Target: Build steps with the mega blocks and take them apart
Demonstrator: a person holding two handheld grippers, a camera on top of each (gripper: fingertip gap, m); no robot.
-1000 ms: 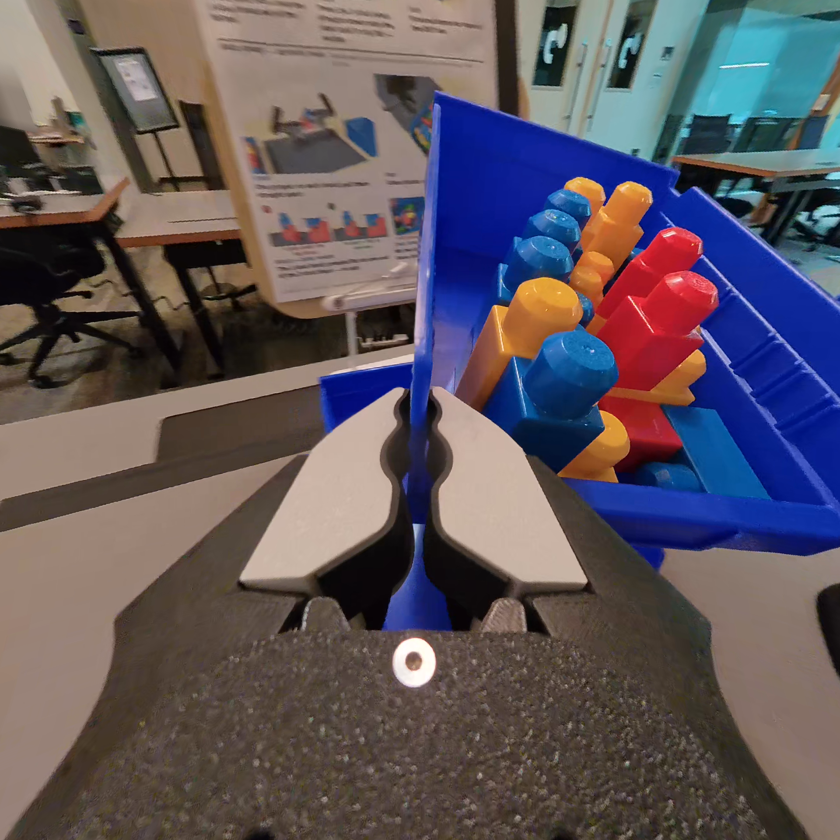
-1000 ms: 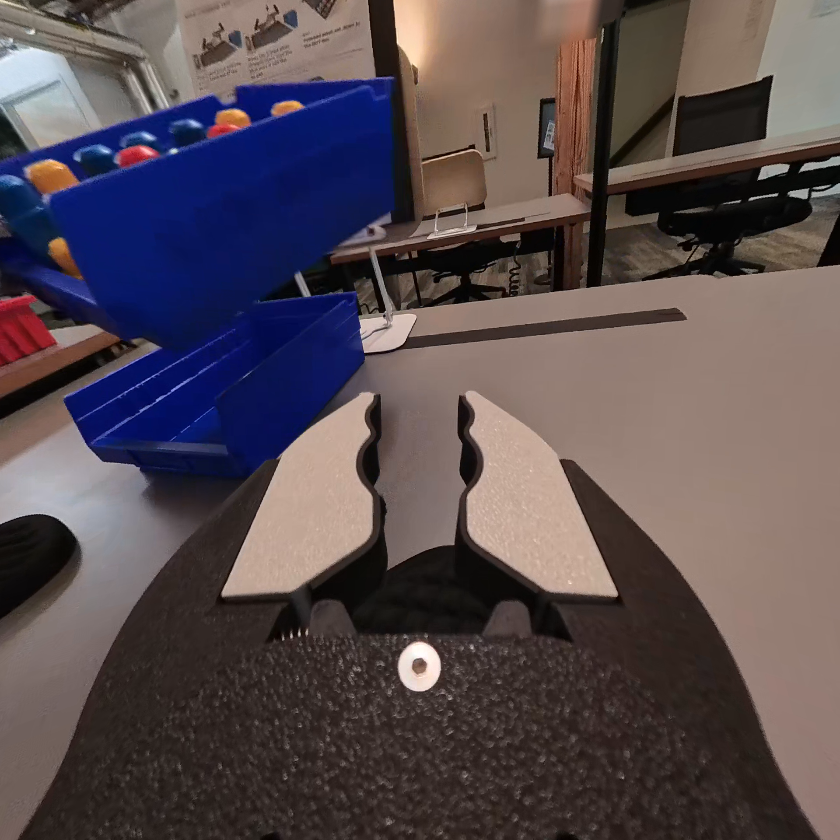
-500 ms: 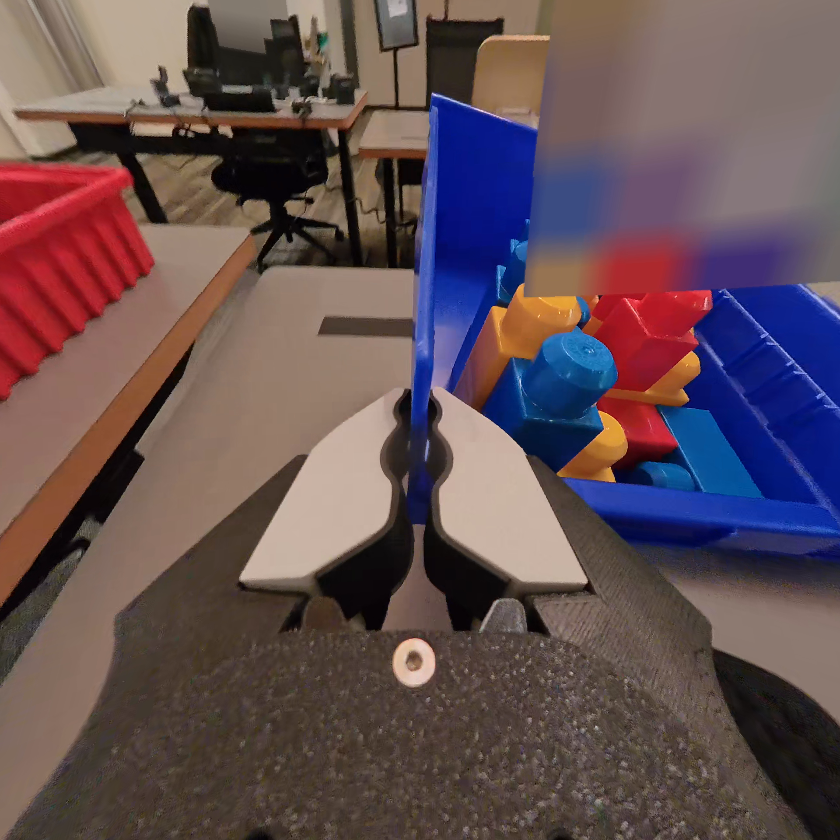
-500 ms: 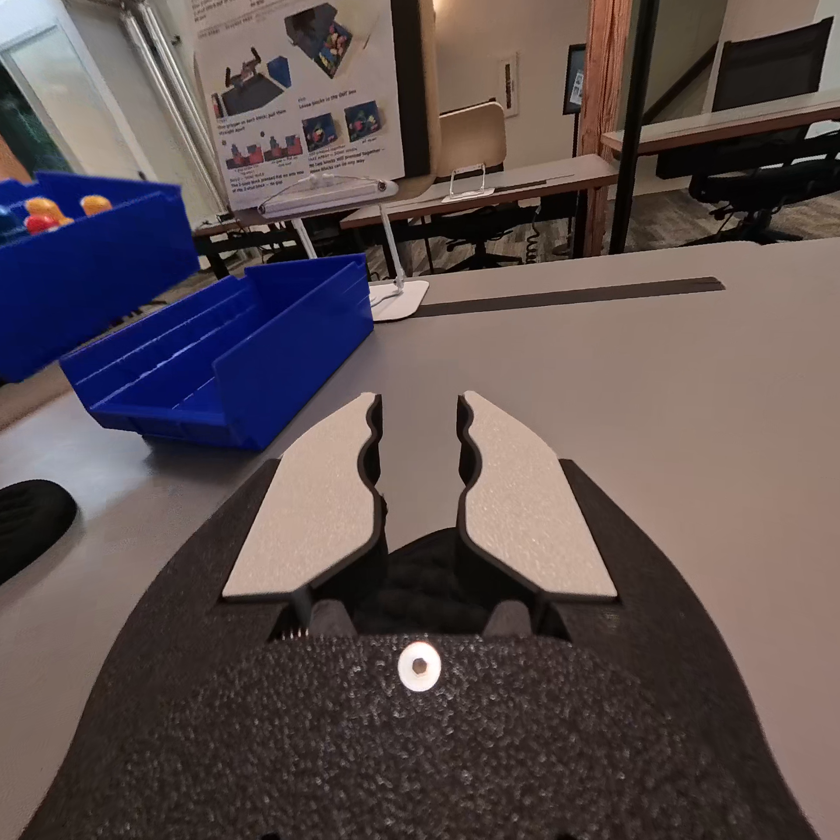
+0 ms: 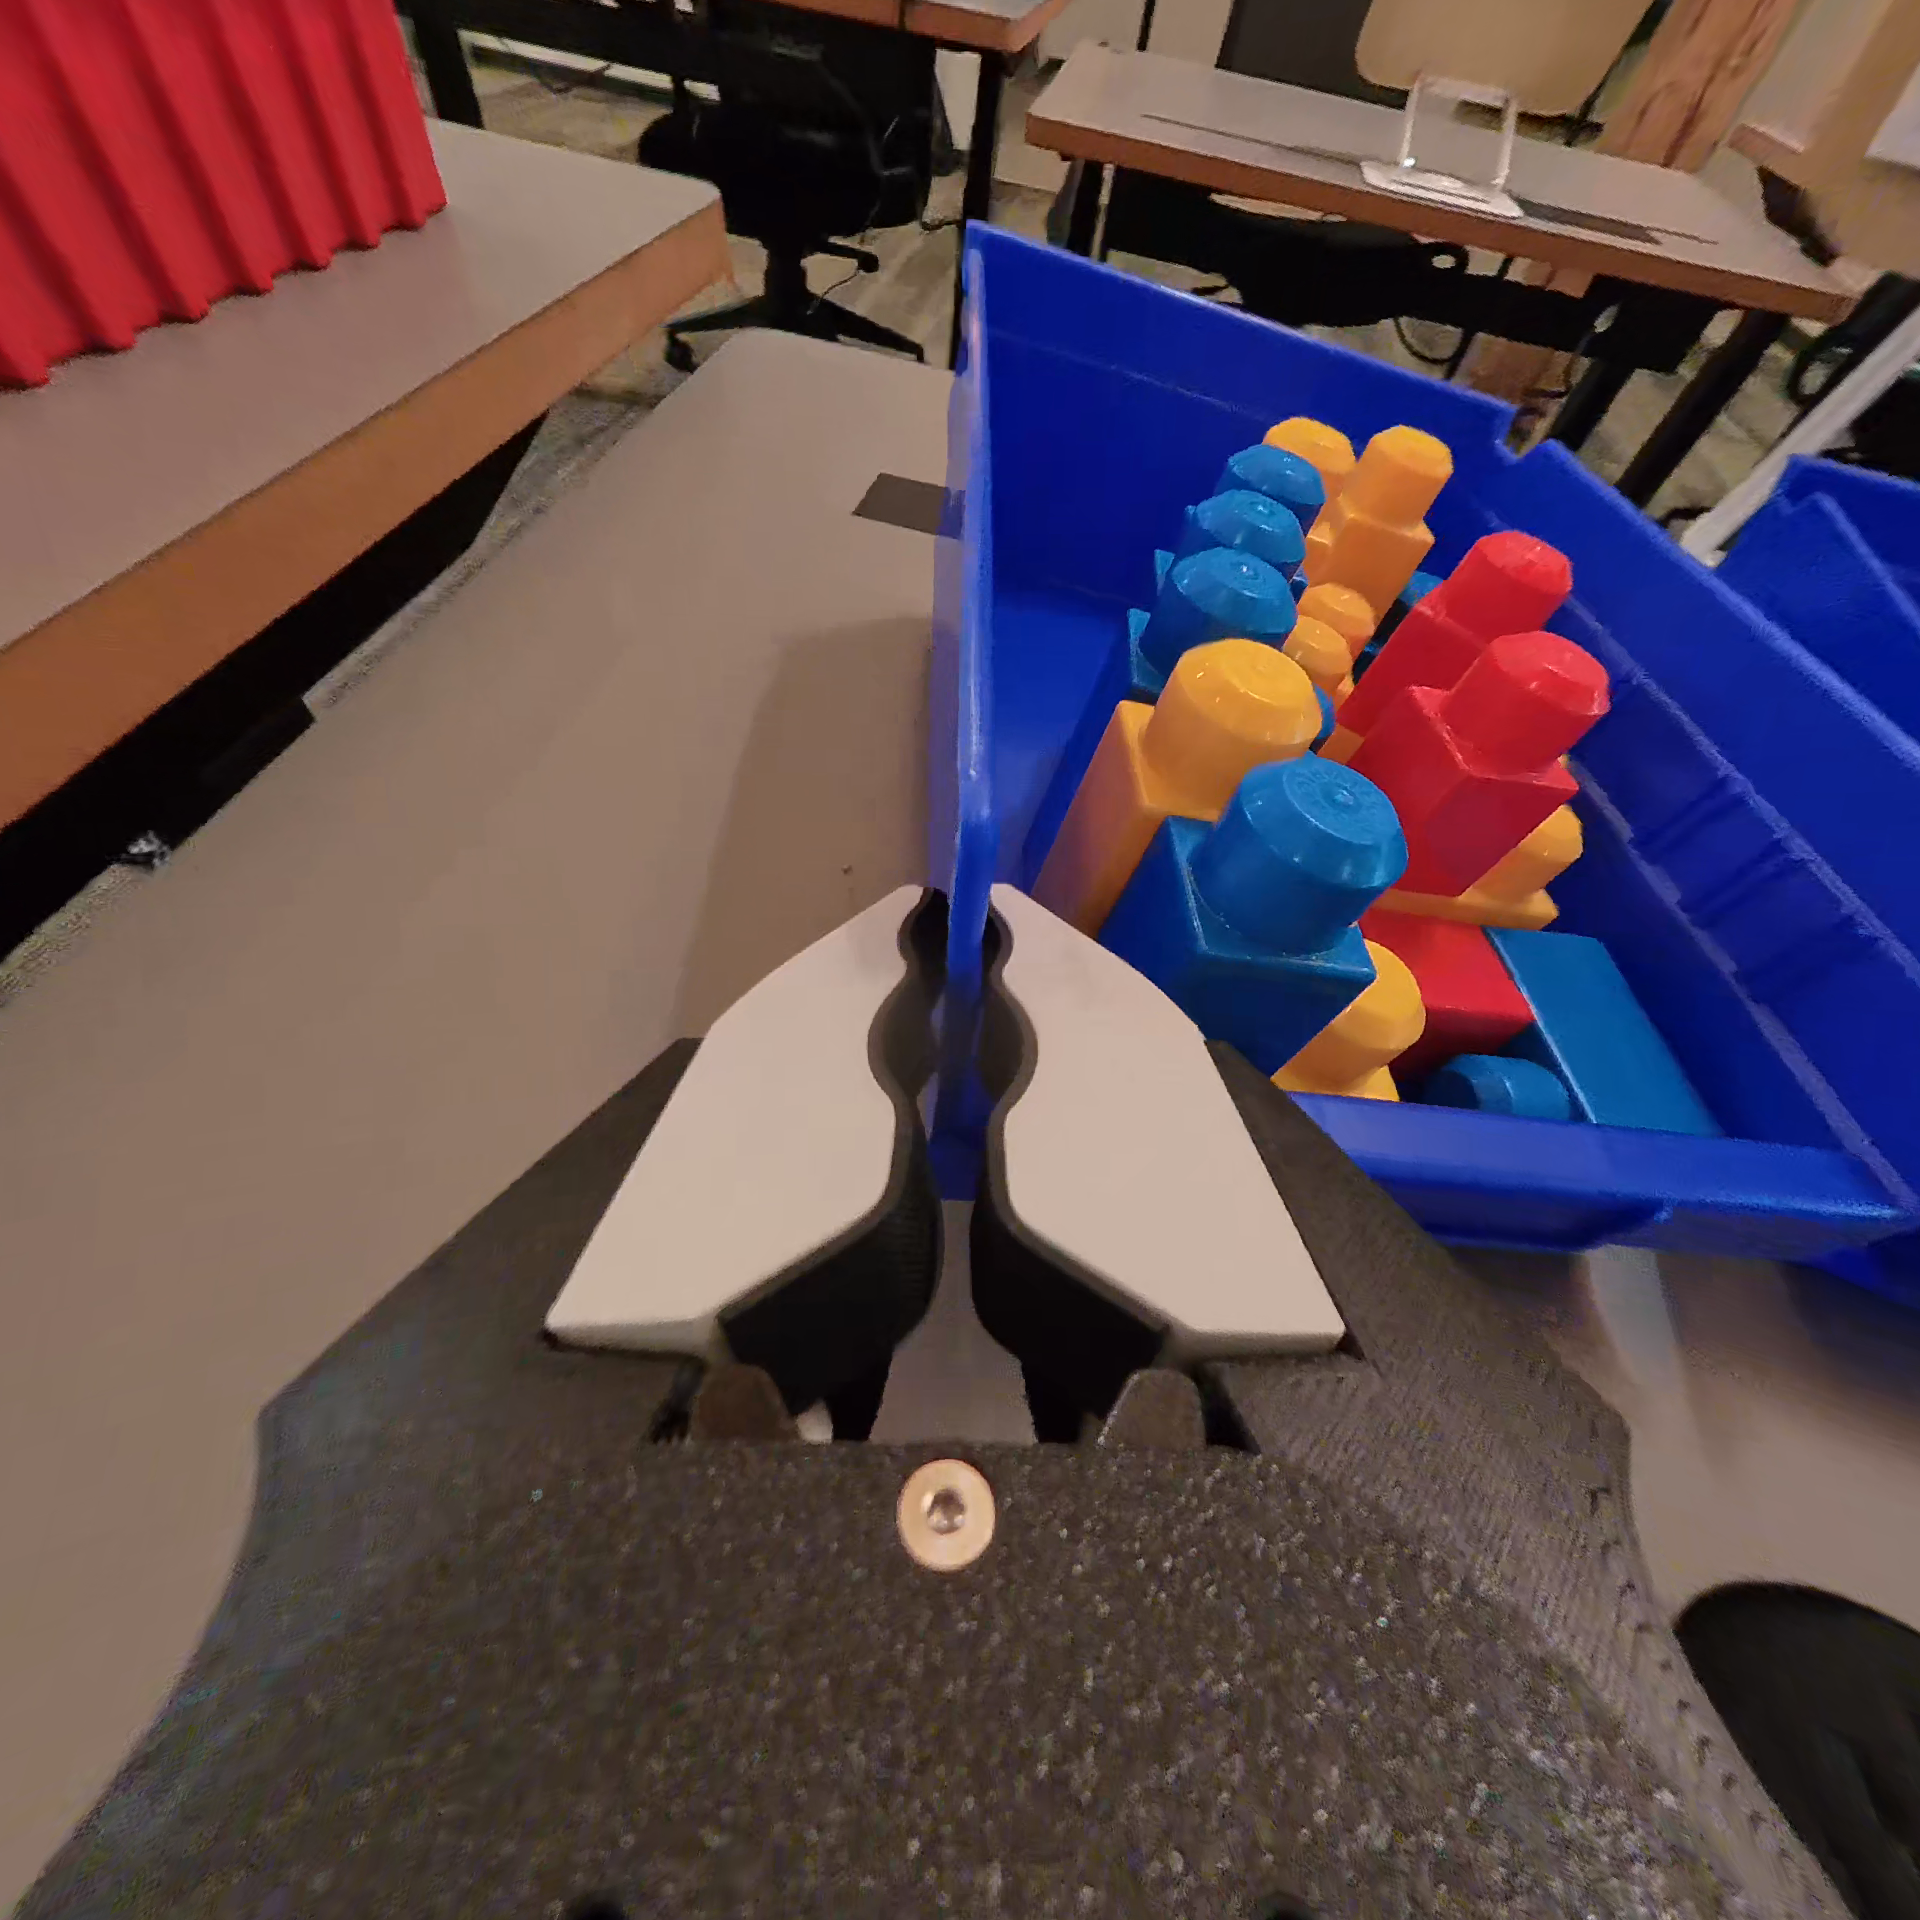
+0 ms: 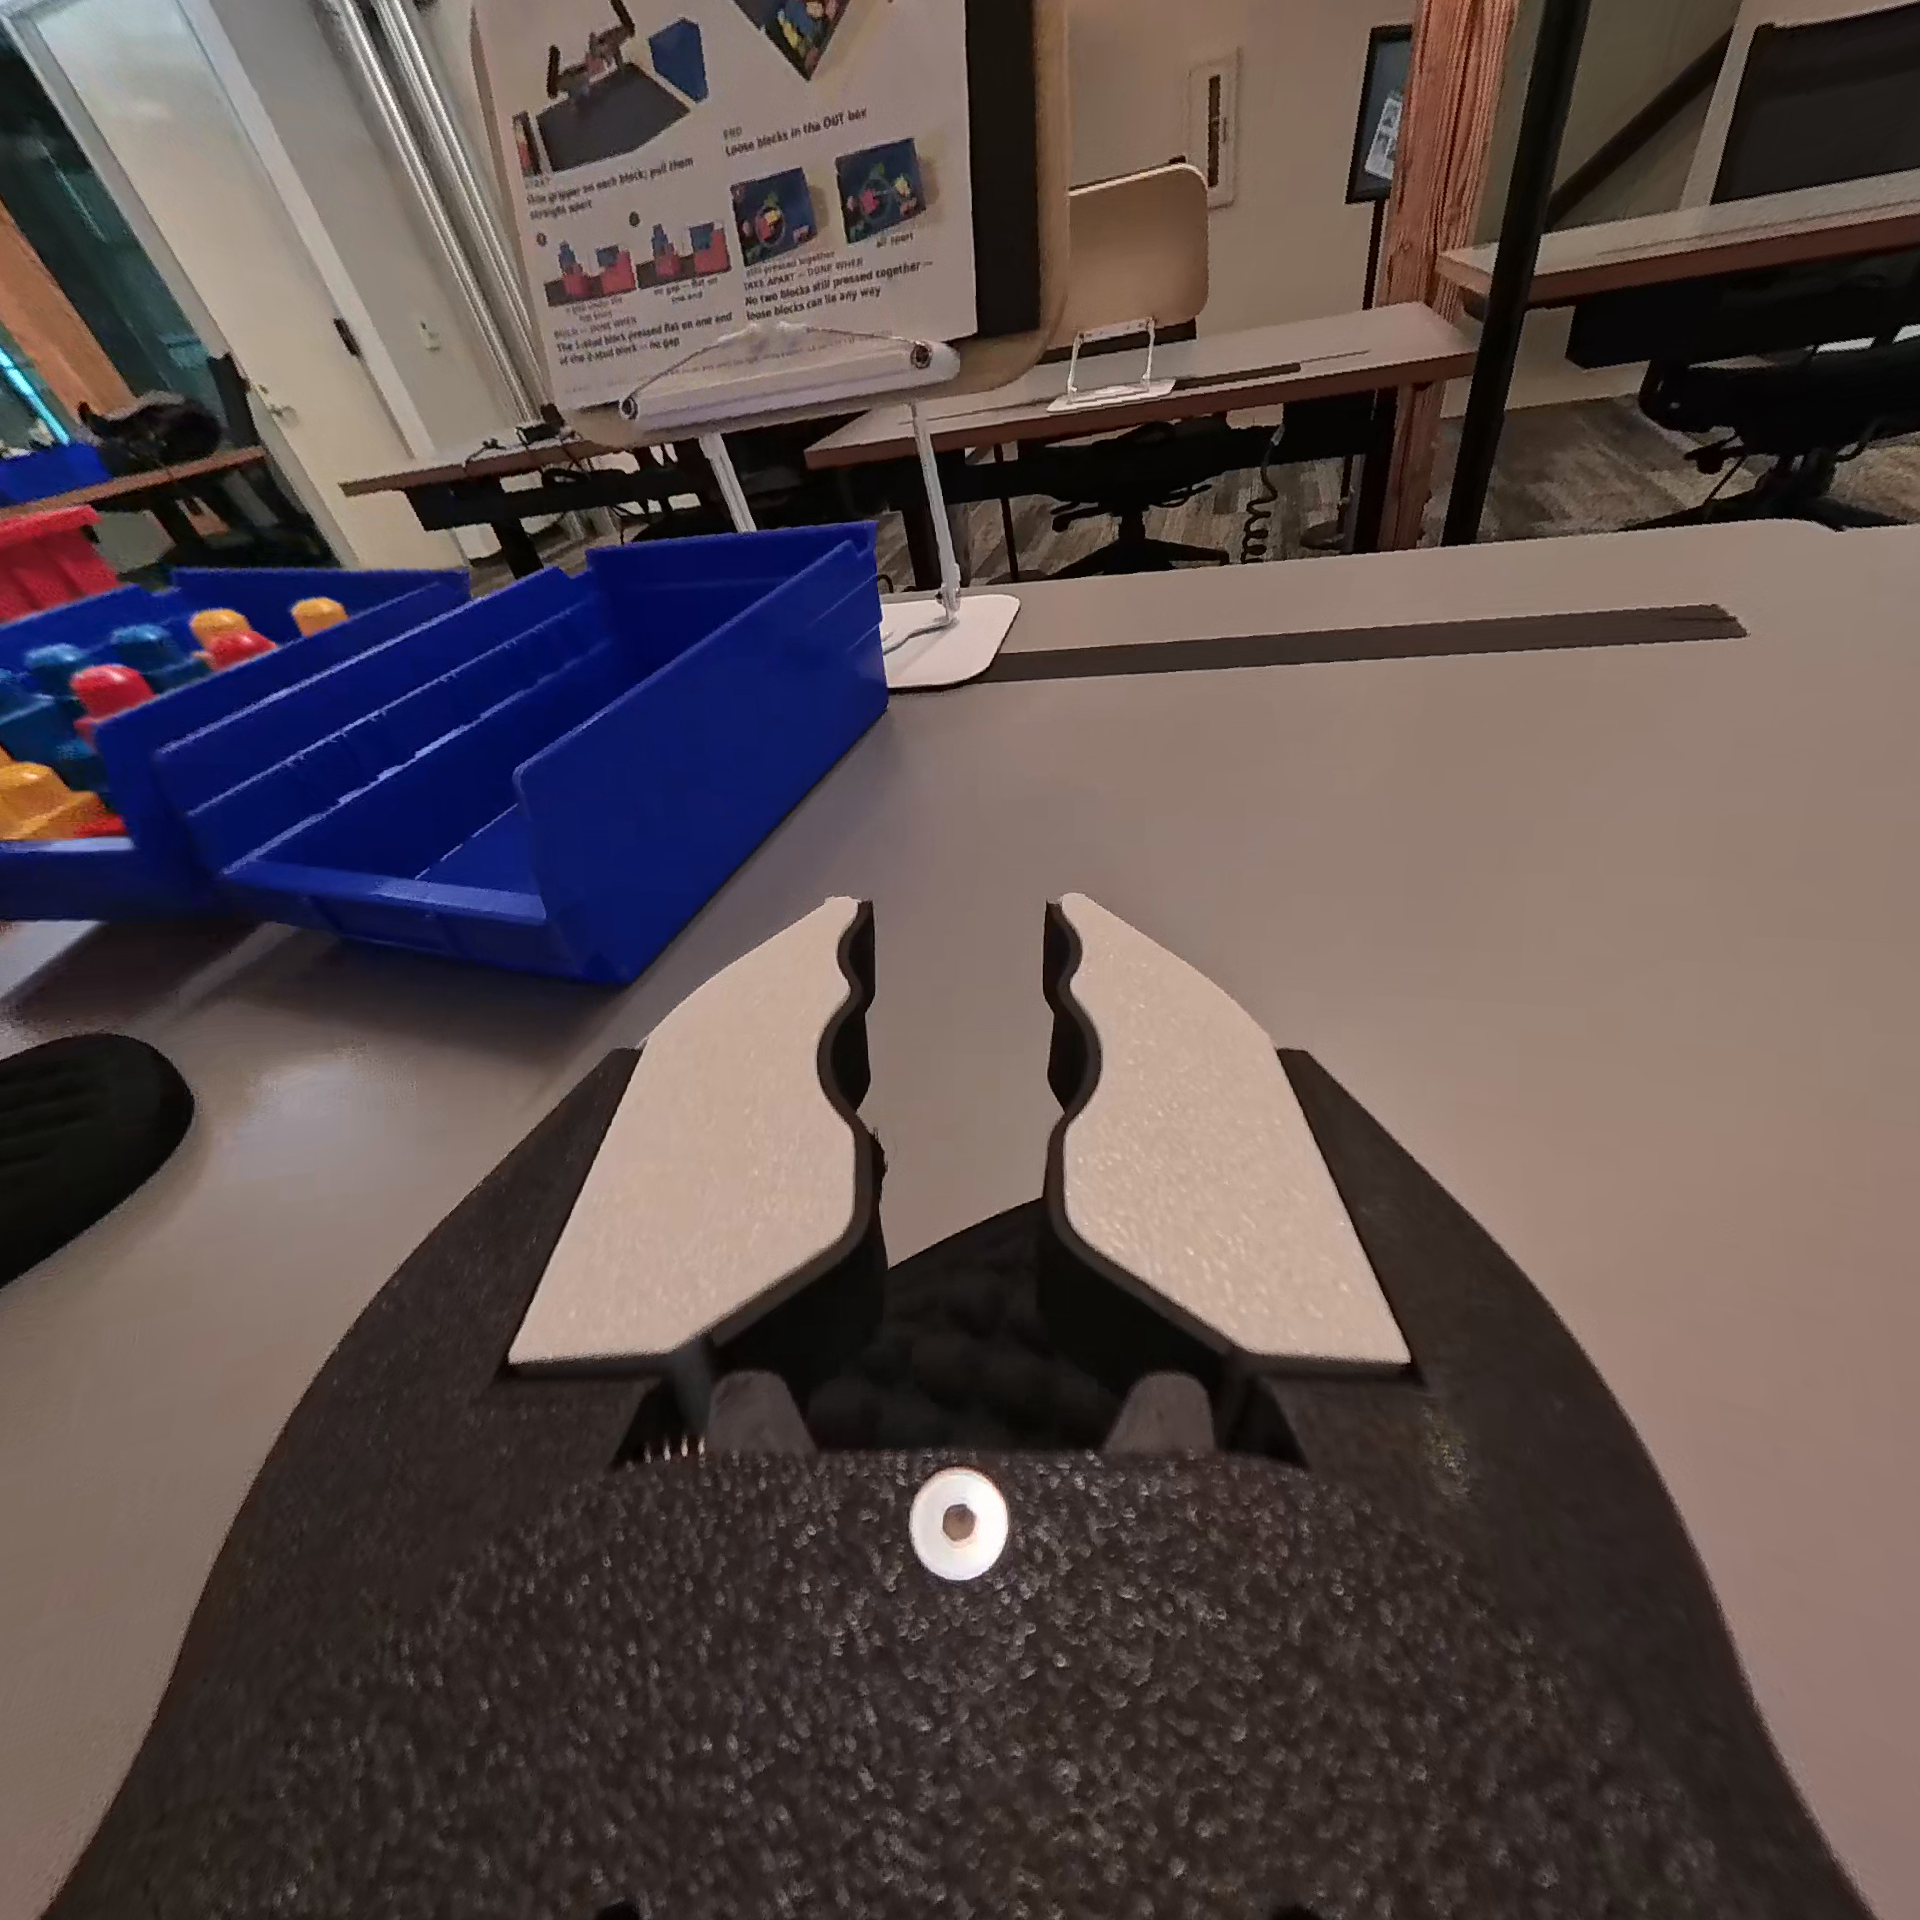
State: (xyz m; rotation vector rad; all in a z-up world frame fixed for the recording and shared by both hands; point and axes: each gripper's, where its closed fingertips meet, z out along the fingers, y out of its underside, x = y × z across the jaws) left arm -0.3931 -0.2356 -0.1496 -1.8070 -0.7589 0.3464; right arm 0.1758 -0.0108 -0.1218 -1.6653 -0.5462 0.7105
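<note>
My left gripper [image 5: 956, 914] is shut on the left side wall of a blue bin [image 5: 1091, 416]. The bin holds several mega blocks, among them a blue one [image 5: 1278, 894], an orange one [image 5: 1195, 748] and a red one [image 5: 1486, 748]. It sits low at table level, left of an empty blue bin [image 6: 665, 790]. The right wrist view shows the filled bin [image 6: 83, 883] at its far left edge. My right gripper [image 6: 956, 925] is open and empty above the grey table [image 6: 1455, 935].
The empty bin also shows at the right edge of the left wrist view [image 5: 1829, 561]. A black rounded object [image 6: 73, 1132] lies front left. A white lamp base [image 6: 951, 639], a poster [image 6: 727, 177] and a black tape strip [image 6: 1351, 644] are at the back. A red corrugated thing [image 5: 187, 156] stands on the neighbouring table. Spacing between my two grippers at the tips: around 60 cm.
My left gripper has carried the block-filled bin from high and tilted over the empty bin, out to the left and down beside it. The right gripper has stayed open.
</note>
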